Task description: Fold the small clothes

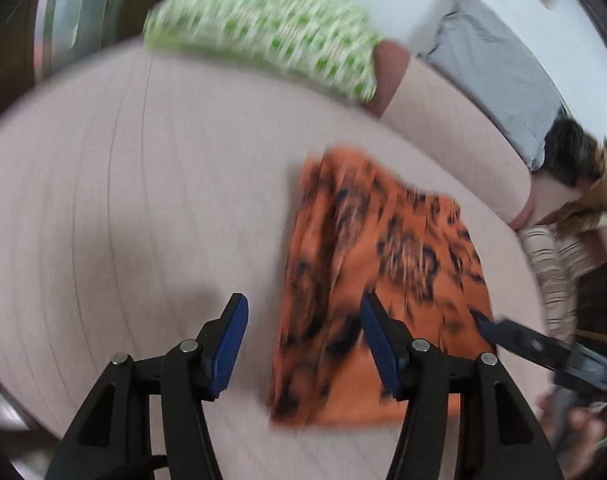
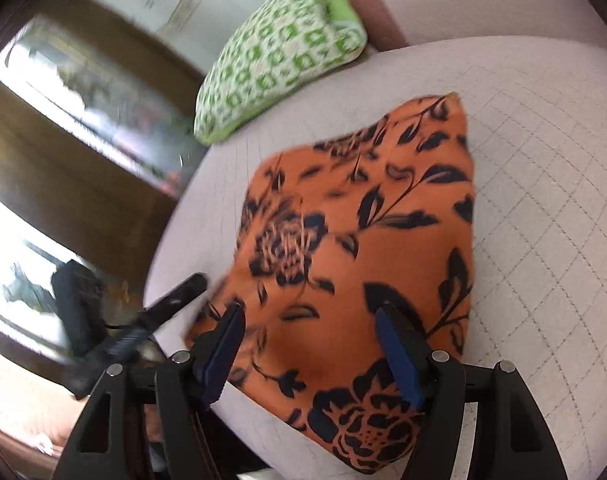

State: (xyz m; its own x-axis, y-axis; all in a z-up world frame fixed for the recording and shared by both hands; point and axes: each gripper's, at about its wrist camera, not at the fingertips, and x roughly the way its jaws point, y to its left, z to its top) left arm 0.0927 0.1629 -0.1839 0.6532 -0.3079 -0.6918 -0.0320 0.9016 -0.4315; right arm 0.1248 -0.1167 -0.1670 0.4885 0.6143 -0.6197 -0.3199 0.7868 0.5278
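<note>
An orange cloth with a black flower print (image 1: pixel 367 280) lies folded on a pale quilted cushion (image 1: pixel 143 200); it also shows in the right wrist view (image 2: pixel 363 248). My left gripper (image 1: pixel 303 320) is open and empty, just above the cloth's left edge. My right gripper (image 2: pixel 307 332) is open and empty, hovering over the cloth's near end. The right gripper also shows at the right of the left wrist view (image 1: pixel 487 326). The left gripper shows at the left of the right wrist view (image 2: pixel 191 284).
A green-and-white patterned pillow (image 2: pixel 275 56) lies at the far end of the cushion (image 2: pixel 543 200). A grey cloth (image 1: pixel 491 64) and more garments (image 1: pixel 583 184) lie at the right. A dark wooden window frame (image 2: pixel 75 128) stands beyond the cushion's left edge.
</note>
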